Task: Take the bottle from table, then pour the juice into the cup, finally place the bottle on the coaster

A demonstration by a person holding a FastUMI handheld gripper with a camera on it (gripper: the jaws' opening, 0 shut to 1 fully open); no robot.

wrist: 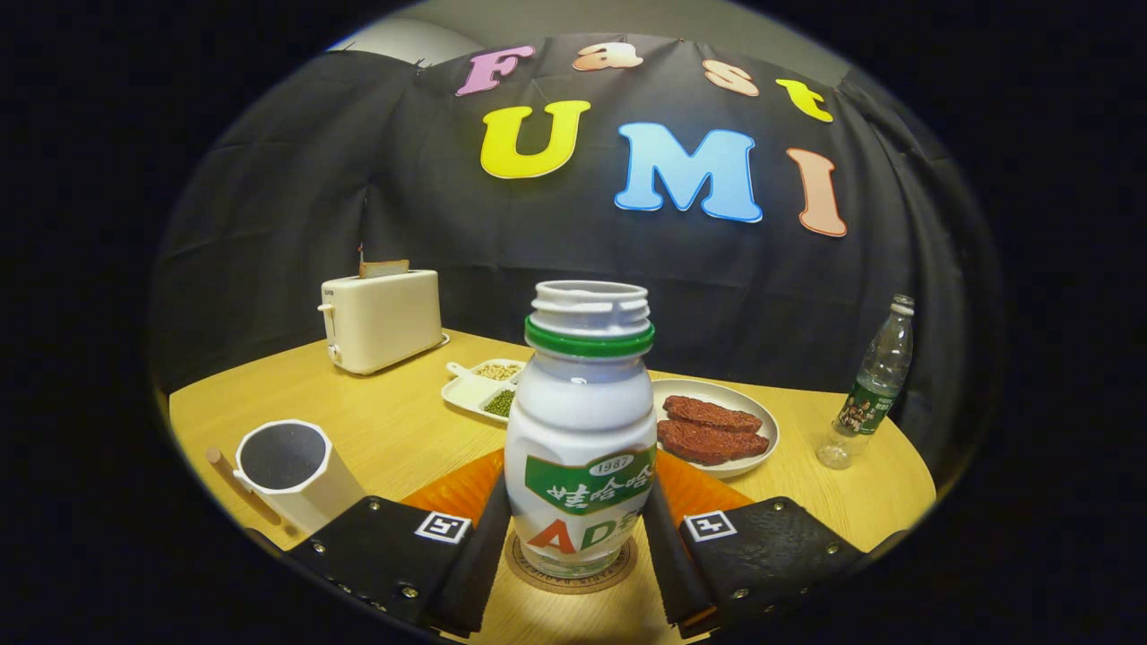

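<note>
The bottle (581, 448) was seen upright between the jaws (578, 537), a squat white container with a green ring below its open, capless neck and a green-and-white label across its belly; whether any liquid remained in it could not be told. It stood on the round coaster (573, 573), whose rim showed beneath its base, and an orange mat (457, 488) was spread just behind the coaster on the yellow wooden table (394, 421). Each of the two fingers (484, 537) was laid along a side of the bottle, and the jaws seemed closed against it, though whether firm pressure was applied could not be told with certainty.

To the left of the fingers, a white cup (291, 466) with a dark interior was seen tilted by the lens; its contents could not be made out. Beyond the bottle, a white divided dish (479, 385) was found to hold pale grains in one compartment and green beans in another. Just beside it, to the right, a white plate (721, 425) carried two dark brown slabs of food. Well apart on the right, a clear plastic water bottle (874, 385) with a green label stood upright, apparently almost empty. Farthest back on the left, a cream toaster (381, 318) was seen with a slice of bread risen from its slot
</note>
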